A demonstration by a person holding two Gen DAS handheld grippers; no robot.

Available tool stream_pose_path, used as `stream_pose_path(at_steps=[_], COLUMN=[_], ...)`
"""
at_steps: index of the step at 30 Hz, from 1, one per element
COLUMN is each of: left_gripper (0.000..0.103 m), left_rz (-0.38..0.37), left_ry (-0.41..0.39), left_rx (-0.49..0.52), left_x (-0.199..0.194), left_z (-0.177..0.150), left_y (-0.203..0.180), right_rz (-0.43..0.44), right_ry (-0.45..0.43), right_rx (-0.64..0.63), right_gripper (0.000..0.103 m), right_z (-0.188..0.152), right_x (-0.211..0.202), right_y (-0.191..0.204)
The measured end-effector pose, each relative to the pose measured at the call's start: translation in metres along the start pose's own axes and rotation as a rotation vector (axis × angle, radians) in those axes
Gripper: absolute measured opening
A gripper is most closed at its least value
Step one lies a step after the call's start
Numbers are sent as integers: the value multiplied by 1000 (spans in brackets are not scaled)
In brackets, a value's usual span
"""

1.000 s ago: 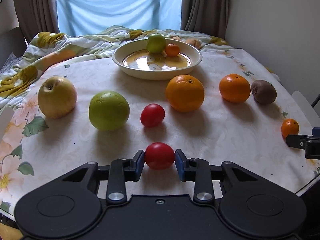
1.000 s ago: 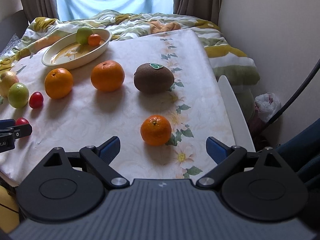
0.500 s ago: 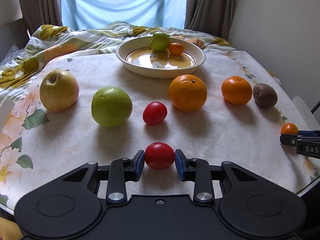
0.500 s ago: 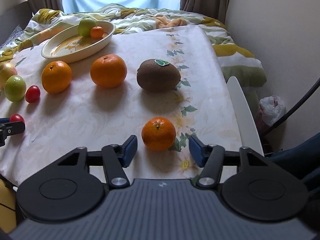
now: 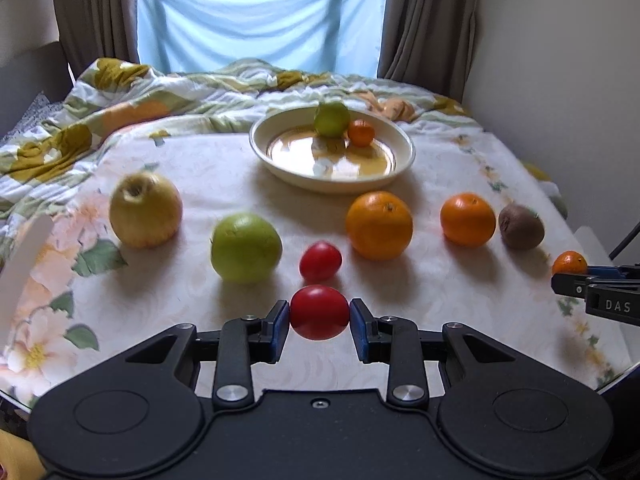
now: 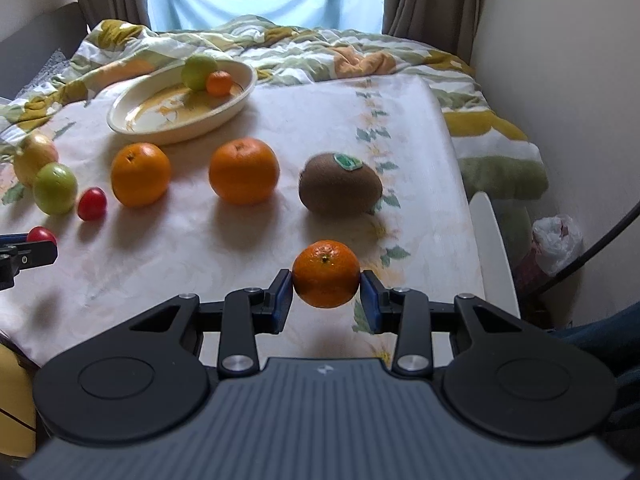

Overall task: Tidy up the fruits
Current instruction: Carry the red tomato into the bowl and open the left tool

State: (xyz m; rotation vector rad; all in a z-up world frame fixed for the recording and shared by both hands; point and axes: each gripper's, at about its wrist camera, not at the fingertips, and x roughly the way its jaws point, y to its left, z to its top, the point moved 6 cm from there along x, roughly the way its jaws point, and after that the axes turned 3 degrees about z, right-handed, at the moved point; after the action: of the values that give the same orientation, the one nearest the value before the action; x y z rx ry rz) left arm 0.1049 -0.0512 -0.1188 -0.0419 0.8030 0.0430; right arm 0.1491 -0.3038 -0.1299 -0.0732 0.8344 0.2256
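The left hand-held gripper (image 5: 319,316) clamps a cherry tomato (image 5: 319,312), the right hand-held gripper (image 6: 326,294) a mandarin (image 6: 326,273), both just above the tabletop (image 6: 200,248). Squeezing harder may burst the tomato; either round fruit may slip before reaching the dish (image 5: 400,168).

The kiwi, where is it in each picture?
Left wrist view: the kiwi lies far right, just right of two oranges.
Right wrist view: the kiwi lies near the middle, green sticker on top, behind the small orange held in the tool.
Shared landmark: the cream dish holding a green fruit and a small orange.
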Motion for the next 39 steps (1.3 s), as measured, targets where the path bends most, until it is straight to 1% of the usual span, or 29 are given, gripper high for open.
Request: stream_pose_path(at_steps=[6, 11, 17, 20, 23, 27, 33, 39], left_gripper=[36, 36, 36, 36, 36, 36, 36, 36], left_rz=[-3, -3, 1, -4, -8, -28, -71, -123], left_ry=[-43, -96, -141, -152, -162, -167, -134, -81], left_rx=[-5, 12, 26, 32, 43, 55, 77, 119], left_x=[-25, -46, -59, -59, -52, -36, 2, 54], left_z=[23, 50, 83, 101, 120, 146, 180, 207], left_y=[2, 3, 11, 17, 26, 40, 57, 63], right_rz=[35, 74, 110, 118, 130, 124, 117, 102], right_ry=[-43, -68, -104, -123, -137, -156, -164, -153], right_rx=[-35, -57, -77, -99, -111, -126, -111, -82], right_gripper=[52, 52, 52, 52, 52, 52, 52, 52], right_z=[22, 42, 72, 89, 107, 131, 161, 186], right_x=[-21, -37, -53, -58, -58, -50, -29, 6], right_y=[13, 24, 37, 45, 54, 66, 86, 99])
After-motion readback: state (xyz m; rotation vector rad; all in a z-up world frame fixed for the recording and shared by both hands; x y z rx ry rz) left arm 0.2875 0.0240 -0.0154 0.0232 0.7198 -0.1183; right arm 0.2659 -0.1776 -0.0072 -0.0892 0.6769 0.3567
